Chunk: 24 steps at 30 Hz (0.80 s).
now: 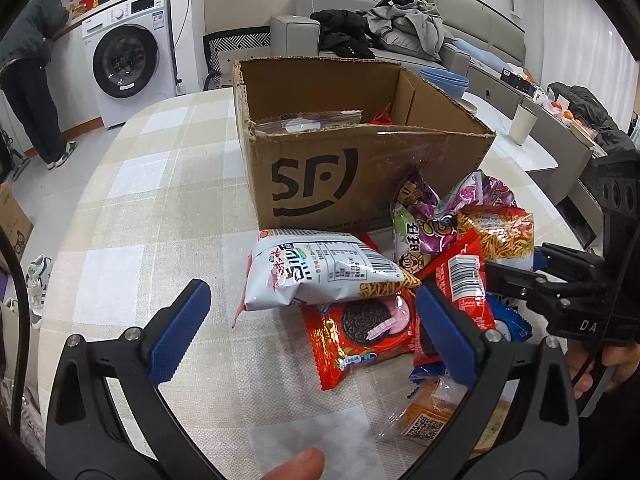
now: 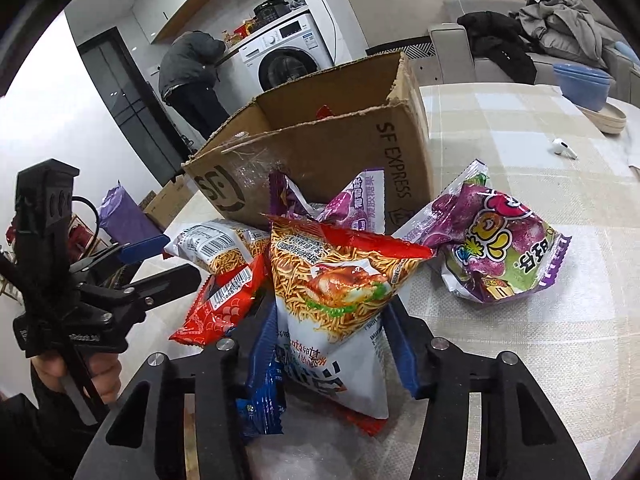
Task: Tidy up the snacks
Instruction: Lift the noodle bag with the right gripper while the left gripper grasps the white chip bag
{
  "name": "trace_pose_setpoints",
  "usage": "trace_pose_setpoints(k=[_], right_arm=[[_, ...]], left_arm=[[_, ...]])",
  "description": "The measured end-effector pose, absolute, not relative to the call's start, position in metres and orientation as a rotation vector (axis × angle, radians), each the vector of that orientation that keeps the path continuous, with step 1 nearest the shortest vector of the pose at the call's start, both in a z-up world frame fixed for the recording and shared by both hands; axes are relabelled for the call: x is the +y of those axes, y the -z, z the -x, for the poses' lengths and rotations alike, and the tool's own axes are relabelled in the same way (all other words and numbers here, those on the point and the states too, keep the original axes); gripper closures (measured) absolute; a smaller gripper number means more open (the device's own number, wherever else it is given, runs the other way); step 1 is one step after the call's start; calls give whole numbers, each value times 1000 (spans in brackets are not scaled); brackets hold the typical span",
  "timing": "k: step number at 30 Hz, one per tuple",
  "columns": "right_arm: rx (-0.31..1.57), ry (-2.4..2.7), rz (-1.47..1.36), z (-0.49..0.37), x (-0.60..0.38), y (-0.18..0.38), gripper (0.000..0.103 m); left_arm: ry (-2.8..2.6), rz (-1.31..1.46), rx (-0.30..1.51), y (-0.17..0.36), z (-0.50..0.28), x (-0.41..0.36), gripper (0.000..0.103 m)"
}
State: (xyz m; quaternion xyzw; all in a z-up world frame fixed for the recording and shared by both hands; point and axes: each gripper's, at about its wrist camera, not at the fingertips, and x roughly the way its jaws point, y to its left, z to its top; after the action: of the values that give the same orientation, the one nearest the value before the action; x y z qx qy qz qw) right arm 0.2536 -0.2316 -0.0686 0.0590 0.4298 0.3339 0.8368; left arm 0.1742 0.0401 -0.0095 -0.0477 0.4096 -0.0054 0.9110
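Note:
An open cardboard box (image 1: 360, 140) marked SF stands on the checked tablecloth (image 1: 160, 200), with snack packets piled in front of it. My left gripper (image 1: 316, 320) hangs open over a red Oreo packet (image 1: 360, 332) and a white noodle-snack bag (image 1: 316, 276), touching neither. My right gripper (image 2: 334, 348) is shut on an orange-and-white noodle-snack bag (image 2: 332, 300), its blue pads pressing both sides. Beside that bag lie a red packet (image 2: 224, 300), a blue packet (image 2: 260, 400) and purple candy bags (image 2: 500, 248). A clear packet and something red show inside the box.
Blue bowls (image 1: 444, 78) and a pale cup (image 1: 524, 124) stand behind the box. A white earbud (image 2: 564, 148) lies on the cloth at the right. A person (image 1: 32, 80) bends at a counter beside a washing machine (image 1: 132, 56). Clothes lie on a grey sofa (image 1: 400, 28).

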Motion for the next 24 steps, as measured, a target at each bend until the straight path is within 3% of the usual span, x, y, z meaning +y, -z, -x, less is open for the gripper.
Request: trace_pose_setpoints(k=[24], right_arm=[[838, -685, -200, -254, -264, 55, 53]], left_arm=[[15, 74, 926, 24, -210, 27, 1]])
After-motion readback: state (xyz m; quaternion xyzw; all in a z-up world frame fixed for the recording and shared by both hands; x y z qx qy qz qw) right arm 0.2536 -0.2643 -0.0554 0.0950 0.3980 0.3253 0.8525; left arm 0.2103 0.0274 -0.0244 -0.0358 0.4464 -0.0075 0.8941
